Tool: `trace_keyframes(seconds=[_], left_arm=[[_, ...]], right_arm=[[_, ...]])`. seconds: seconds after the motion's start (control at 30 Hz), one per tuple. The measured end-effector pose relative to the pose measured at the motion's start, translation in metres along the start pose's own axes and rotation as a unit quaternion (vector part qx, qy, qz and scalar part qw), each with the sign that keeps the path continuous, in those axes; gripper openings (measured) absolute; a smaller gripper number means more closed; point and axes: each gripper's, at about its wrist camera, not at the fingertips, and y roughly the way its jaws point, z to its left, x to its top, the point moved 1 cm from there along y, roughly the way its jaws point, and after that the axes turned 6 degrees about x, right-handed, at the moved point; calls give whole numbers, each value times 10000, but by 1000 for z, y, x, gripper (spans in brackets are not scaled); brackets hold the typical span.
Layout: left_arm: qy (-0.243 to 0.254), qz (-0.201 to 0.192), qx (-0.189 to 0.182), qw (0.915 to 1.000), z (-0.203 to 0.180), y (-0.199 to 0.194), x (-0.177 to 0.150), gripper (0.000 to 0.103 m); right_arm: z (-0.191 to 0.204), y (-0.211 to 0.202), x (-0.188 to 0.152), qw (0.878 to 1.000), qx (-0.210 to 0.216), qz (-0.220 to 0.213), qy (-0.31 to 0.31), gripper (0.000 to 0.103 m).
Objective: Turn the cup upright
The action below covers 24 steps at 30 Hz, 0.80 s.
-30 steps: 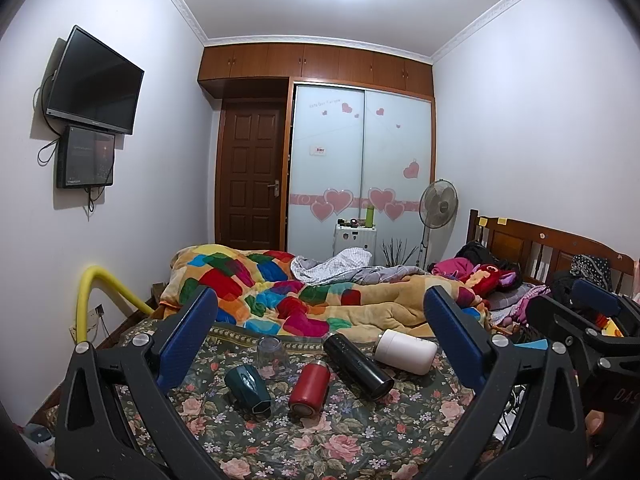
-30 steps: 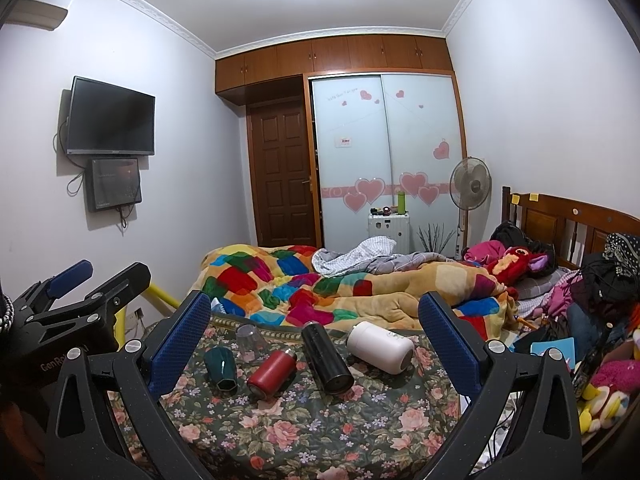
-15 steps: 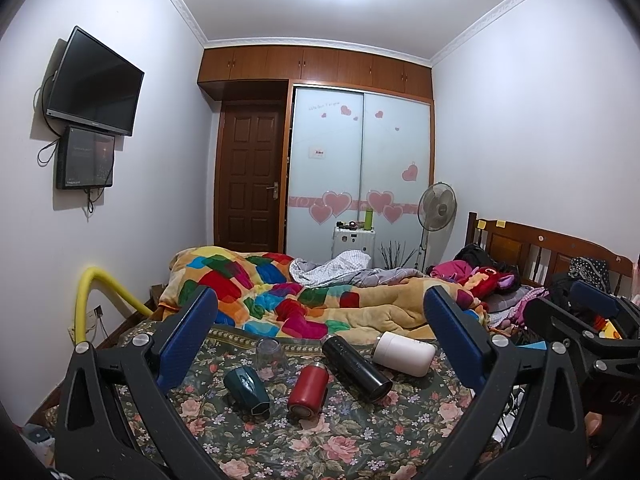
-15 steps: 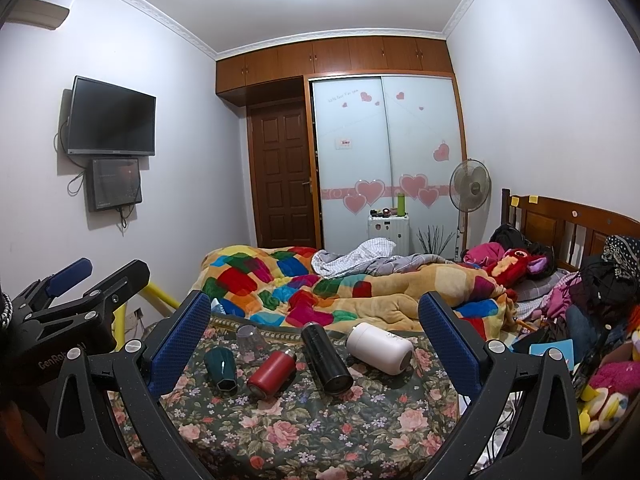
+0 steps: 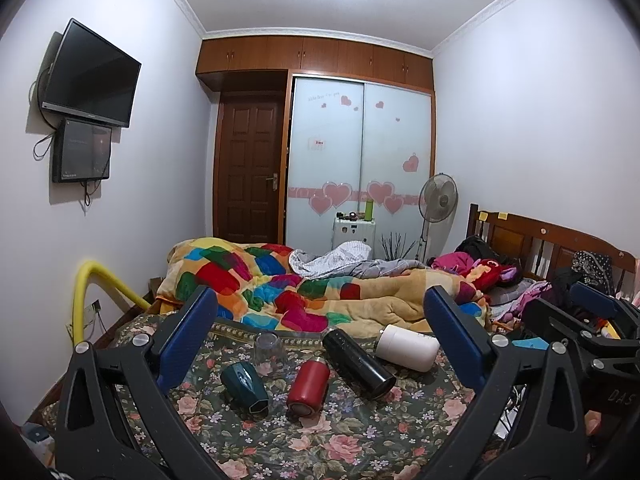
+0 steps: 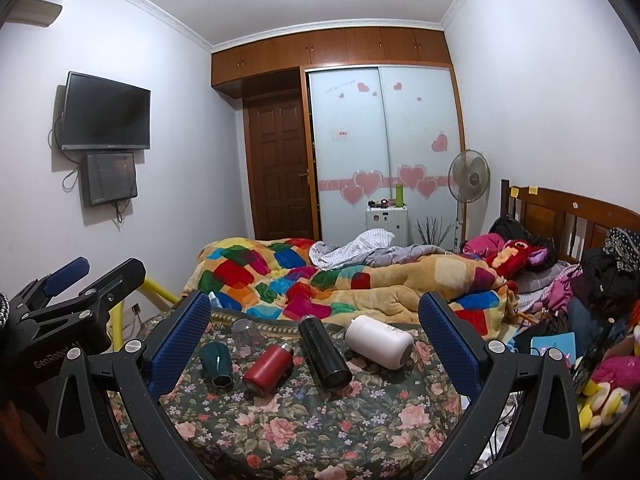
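Several cups lie on a floral cloth [image 5: 340, 440] [image 6: 320, 420]. A dark green cup [image 5: 245, 388] [image 6: 216, 365], a red cup [image 5: 308, 387] [image 6: 267, 366], a black flask [image 5: 358, 361] [image 6: 324, 353] and a white cup [image 5: 408, 347] [image 6: 378, 341] lie on their sides. A clear glass [image 5: 269, 348] [image 6: 246, 333] stands upside down behind them. My left gripper [image 5: 320, 340] is open and empty, held back from the cups. My right gripper [image 6: 316, 336] is open and empty, also short of them.
A colourful quilt [image 5: 280, 288] is heaped on the bed behind the cloth. A wooden headboard [image 6: 568, 216] with piled clothes and toys is at the right. A yellow pipe [image 5: 86, 280] runs at the left. Each gripper shows at the edge of the other's view.
Both views have drifted very slightly; the cups have not moved and both grippers stay open.
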Motion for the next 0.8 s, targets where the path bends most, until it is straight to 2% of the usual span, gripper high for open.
trace_keyframes(seconds=[0.2, 0.37, 0.47, 0.63, 0.73, 0.8], left_arm=[[-39, 354, 157, 9992, 2, 39, -12, 103], [184, 1039, 276, 9940, 3, 101, -40, 103], [378, 1599, 201, 9862, 0, 144, -68, 103], [640, 2475, -108, 9667, -11, 213, -122, 103], [815, 2865, -138, 9545, -18, 247, -153, 93], [892, 3080, -159, 9470, -19, 269, -171, 91]], right_arm=[[-11, 20, -7, 9997, -65, 197, 91, 103], [-25, 43, -17, 9986, -218, 453, 177, 103], [-33, 60, -25, 9970, -324, 654, 246, 103], [-50, 90, -38, 9930, -458, 1037, 336, 103], [-56, 107, -47, 9898, -499, 1280, 367, 103], [-60, 119, -53, 9877, -512, 1426, 397, 103]])
